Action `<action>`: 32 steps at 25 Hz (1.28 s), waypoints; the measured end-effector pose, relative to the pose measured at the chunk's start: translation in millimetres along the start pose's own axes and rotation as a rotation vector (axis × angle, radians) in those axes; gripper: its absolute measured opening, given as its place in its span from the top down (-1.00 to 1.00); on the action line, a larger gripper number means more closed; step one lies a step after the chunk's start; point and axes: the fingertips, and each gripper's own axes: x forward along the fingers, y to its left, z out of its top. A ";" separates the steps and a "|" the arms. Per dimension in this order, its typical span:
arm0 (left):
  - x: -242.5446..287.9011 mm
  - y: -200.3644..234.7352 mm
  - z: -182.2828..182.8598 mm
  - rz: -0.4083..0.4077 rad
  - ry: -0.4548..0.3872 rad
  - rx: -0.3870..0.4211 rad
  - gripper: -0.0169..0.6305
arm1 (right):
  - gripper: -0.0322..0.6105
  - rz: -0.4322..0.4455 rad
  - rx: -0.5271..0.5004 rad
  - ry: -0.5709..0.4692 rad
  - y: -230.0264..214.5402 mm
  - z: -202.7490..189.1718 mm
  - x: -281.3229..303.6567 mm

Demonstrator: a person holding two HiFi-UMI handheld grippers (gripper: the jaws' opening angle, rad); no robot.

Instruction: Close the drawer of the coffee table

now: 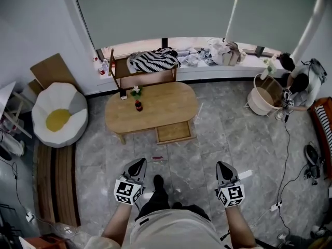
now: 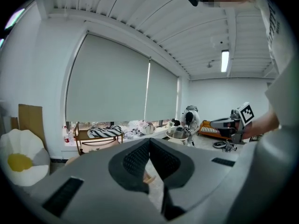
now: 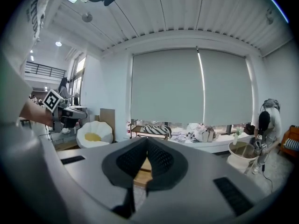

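Drawer of light wood [image 1: 175, 132] stands pulled out from the oval wooden coffee table [image 1: 155, 105].
Left gripper [image 1: 138, 164] and right gripper [image 1: 223, 166] are both clenched and empty, well apart from it.

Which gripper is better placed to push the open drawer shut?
Left, by a little. The open drawer juts from the table toward the person, and the left gripper sits somewhat nearer its front than the right gripper. Both are shut, empty and short of it.
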 end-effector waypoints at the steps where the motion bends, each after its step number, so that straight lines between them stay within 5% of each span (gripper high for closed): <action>1: 6.1 7.1 1.6 0.002 -0.005 -0.009 0.89 | 0.84 0.001 0.003 0.004 -0.7 0.2 8.3; 32: 145.0 200.5 -1.0 -0.021 0.079 0.003 0.89 | 0.84 -0.045 0.004 0.067 5.5 28.4 232.3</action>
